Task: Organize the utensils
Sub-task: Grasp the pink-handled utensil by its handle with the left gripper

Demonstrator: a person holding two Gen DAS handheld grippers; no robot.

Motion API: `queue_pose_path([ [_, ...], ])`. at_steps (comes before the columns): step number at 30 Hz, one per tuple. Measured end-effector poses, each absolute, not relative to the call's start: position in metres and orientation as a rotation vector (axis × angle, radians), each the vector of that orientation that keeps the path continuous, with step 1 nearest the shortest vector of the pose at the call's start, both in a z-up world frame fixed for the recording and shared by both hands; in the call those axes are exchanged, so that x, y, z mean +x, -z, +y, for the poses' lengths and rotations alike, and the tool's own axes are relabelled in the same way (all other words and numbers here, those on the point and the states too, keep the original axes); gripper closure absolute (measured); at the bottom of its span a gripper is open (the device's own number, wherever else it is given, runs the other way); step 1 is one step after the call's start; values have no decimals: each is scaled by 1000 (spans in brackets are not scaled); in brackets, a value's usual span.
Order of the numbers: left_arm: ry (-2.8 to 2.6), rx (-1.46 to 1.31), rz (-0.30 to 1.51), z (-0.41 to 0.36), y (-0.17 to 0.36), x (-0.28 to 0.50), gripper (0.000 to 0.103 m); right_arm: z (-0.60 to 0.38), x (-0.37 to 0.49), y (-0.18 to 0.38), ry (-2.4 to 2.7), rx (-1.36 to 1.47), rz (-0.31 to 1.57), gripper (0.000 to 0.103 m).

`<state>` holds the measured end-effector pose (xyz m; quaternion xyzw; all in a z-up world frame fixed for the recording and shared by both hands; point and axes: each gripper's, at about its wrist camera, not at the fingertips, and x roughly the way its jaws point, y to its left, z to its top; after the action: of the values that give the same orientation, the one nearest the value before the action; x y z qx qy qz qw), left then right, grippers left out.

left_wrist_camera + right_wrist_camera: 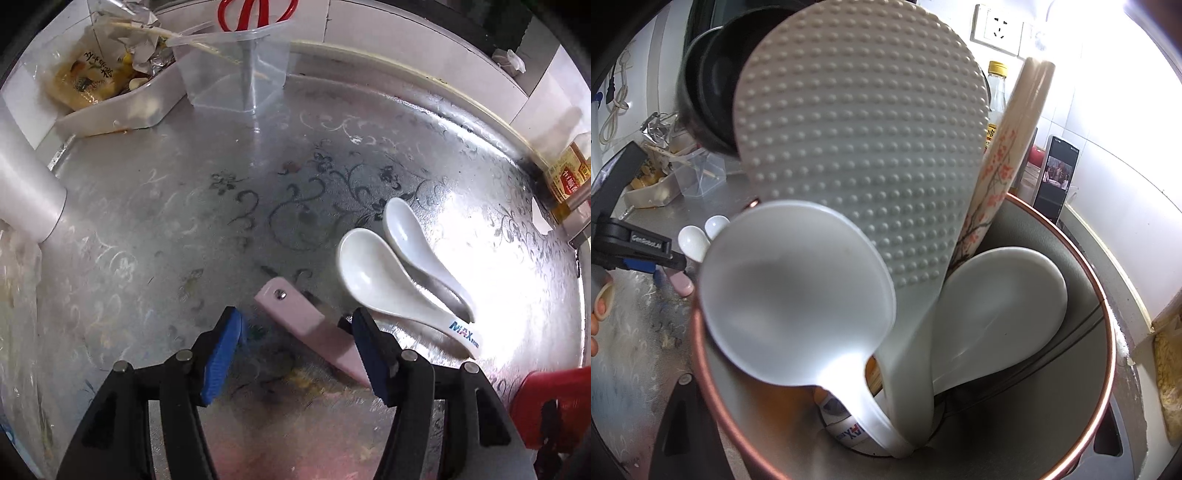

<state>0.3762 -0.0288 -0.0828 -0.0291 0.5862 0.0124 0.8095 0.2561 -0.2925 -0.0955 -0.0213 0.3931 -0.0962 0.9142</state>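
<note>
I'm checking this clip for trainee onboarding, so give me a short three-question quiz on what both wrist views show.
1. True or false: the left gripper is clamped on the pink knife handle.
2. How many white spoons lie loose on the counter?
3. What stands in the clear container: A) red scissors, B) a ladle, C) a whisk?

Key: 1 false, the jaws stand open around it; 2 two; 3 A.

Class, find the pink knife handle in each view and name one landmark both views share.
Left wrist: pink handle lies bottom centre, between the left gripper fingers.
Right wrist: pink handle at the left edge, below the gripper.
Shared landmark: the two white spoons.
</note>
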Motion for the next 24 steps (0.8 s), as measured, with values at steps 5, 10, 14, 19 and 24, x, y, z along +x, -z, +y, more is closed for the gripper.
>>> queue_pose_path([
  [5, -13, -86, 1256, -7, 83, 362, 38, -292, 253, 94, 198, -42, 807, 9],
  [10, -37, -117, 1251, 16, 81, 349, 38, -291, 253, 94, 198, -42, 808, 9],
  [14, -64, -153, 1246, 34, 78, 345, 38, -292, 253, 94, 198, -42, 808, 9],
  [19, -50, -117, 1247, 34, 79, 350, 38, -291, 253, 94, 199, -42, 808, 9],
  [24, -25, -4, 1254, 10, 87, 374, 38, -291, 252, 93, 199, -43, 809, 9],
])
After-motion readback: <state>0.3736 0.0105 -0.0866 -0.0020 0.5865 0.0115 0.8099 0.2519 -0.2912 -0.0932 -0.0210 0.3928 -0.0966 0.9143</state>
